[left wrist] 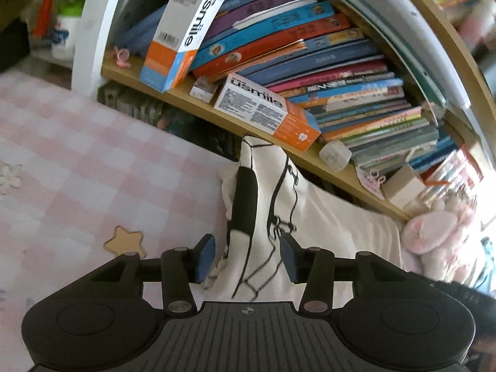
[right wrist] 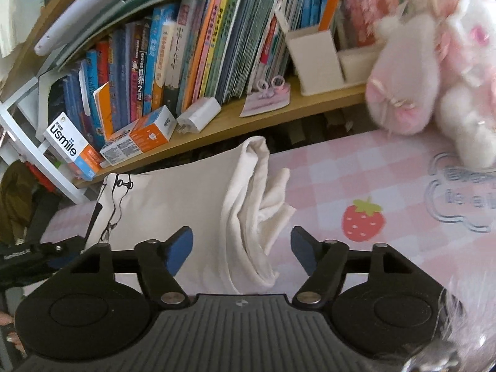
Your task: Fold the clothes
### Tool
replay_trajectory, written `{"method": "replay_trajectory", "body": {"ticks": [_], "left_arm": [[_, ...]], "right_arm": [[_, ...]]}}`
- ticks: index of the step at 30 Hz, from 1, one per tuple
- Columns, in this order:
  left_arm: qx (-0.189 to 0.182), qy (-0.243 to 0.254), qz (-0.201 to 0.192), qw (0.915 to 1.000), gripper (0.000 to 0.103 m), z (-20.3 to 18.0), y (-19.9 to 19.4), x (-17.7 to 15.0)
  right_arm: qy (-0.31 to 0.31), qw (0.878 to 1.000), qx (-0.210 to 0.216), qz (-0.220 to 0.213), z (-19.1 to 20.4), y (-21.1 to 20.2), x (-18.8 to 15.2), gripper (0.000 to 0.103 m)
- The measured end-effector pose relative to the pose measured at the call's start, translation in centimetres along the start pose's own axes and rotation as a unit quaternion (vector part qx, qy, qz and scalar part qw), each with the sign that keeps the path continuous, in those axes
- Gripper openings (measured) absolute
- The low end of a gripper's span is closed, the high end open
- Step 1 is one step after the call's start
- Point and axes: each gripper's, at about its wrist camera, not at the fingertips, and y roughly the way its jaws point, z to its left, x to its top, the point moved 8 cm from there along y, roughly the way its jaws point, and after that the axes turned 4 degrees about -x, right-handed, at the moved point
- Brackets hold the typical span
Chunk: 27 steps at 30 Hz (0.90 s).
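Left wrist view: left gripper (left wrist: 248, 255) and right gripper (right wrist: 241, 248) gape over one white garment (right wrist: 186, 192), gripping nothing.

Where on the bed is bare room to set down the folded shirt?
Bare checked sheet lies left of the white shirt, around the star print. Another patch lies between shirt and plush toy, by the strawberry print. The bookshelf is crowded.

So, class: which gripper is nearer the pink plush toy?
Right. The right gripper sits over the white garment's bunched end, near the plush toy; the left gripper is at the printed end.
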Motion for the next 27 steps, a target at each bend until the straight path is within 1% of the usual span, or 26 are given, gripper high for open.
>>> {"method": "replay_trajectory", "body": {"ticks": [1,2,9,13,16,22,27], "left_arm": [[0.003,0.007,-0.003,1.0000,0.059,-0.3,-0.5,-0.3],[0.006,0.015,-0.006,0.9999,0.061,-0.6,-1.1,-0.6],[0.001,0.042,0.000,0.9991,0.062,-2.8,-3.9,-2.9],[0.011,0.067,-0.006,0.9977,0.070,-3.9,-5.4,-3.9],[0.021,0.081,-0.007,0.9965,0.072,-4.6,-6.4,-4.6],[0.024,0.083,-0.005,0.9963,0.075,-5.4,-8.0,-5.8],[0.038,0.086,-0.012,0.9955,0.078,-5.7,-8.9,-6.6]], "right_arm": [[-0.006,1.000,-0.005,-0.003,0.1,-0.5,-0.2,0.073],[-0.013,1.000,-0.010,-0.007,0.2,-1.0,-0.5,0.076],[-0.058,0.998,-0.013,-0.016,1.6,-4.3,-2.3,0.083],[-0.081,0.996,-0.020,-0.026,2.5,-6.1,-2.9,0.085],[-0.094,0.995,-0.024,-0.036,3.0,-7.3,-3.4,0.089],[-0.118,0.991,-0.036,-0.057,3.8,-9.6,-4.4,0.093],[-0.131,0.989,-0.042,-0.057,4.0,-10.5,-5.5,0.097]]}}
